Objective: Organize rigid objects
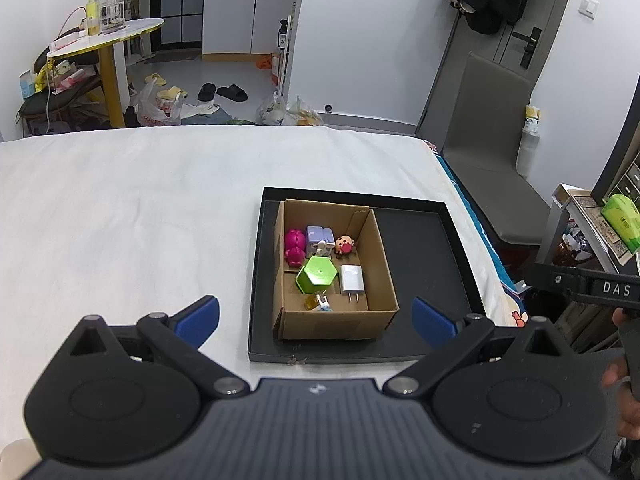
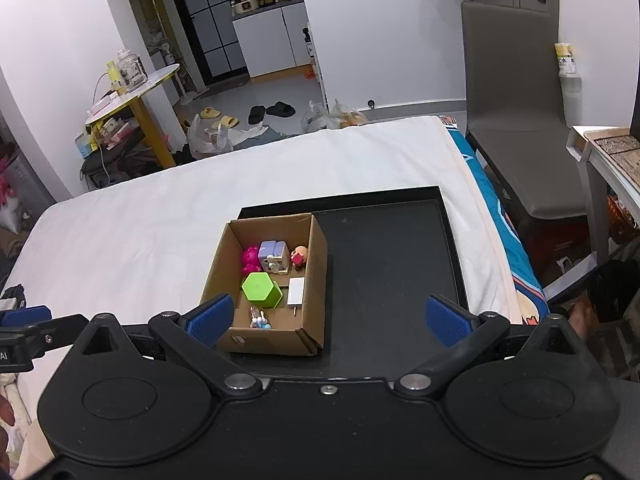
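Observation:
A cardboard box (image 1: 340, 322) (image 2: 312, 264) stands in the left half of a black tray (image 1: 424, 256) (image 2: 384, 264) on the white bed. Inside it lie a green hexagonal block (image 1: 316, 276) (image 2: 262, 289), a white charger plug (image 1: 352, 280) (image 2: 295, 293), a pink figure (image 1: 294, 247) (image 2: 250, 260), a lilac toy (image 1: 319, 237) (image 2: 273, 254), a small red-faced doll (image 1: 345, 245) (image 2: 299, 257) and a tiny figure (image 1: 318, 303) (image 2: 259, 320). My left gripper (image 1: 316, 318) is open, hovering short of the box. My right gripper (image 2: 329, 316) is open too, above the tray's near edge.
The white bed (image 1: 140, 208) (image 2: 152, 216) stretches left and far of the tray. A grey chair (image 1: 492, 128) (image 2: 516, 120) stands past its right edge, with a side table (image 1: 600, 216) (image 2: 608, 148) beyond. Bags and slippers litter the floor behind.

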The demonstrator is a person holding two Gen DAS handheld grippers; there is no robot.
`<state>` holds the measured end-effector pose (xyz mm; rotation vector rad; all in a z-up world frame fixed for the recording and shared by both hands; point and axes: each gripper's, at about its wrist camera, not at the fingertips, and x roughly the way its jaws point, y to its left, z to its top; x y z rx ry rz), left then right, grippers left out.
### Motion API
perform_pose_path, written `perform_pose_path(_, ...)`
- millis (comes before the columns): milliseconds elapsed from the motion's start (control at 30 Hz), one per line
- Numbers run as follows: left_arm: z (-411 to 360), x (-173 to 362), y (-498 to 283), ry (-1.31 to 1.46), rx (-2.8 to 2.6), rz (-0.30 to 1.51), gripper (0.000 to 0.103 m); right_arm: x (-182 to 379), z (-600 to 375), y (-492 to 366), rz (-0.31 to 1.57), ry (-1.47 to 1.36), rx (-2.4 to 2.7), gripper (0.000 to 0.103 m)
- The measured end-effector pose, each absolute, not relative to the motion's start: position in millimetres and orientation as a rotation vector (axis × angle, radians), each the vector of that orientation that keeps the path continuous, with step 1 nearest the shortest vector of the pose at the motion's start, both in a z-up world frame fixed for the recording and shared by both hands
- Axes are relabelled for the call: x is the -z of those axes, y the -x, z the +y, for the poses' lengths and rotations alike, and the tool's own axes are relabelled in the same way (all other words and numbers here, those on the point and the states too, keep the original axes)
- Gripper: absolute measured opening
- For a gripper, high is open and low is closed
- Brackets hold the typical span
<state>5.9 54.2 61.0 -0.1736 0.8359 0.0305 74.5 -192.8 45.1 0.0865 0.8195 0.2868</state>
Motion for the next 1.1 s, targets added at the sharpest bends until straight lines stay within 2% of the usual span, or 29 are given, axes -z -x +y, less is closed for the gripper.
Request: perform_pose_path(1100, 55.1, -60.4, -2.5, 0.154, -0.042, 0.845, 0.102, -46.5, -190.9, -72.6, 0.812, -0.073, -0.281, 0.103)
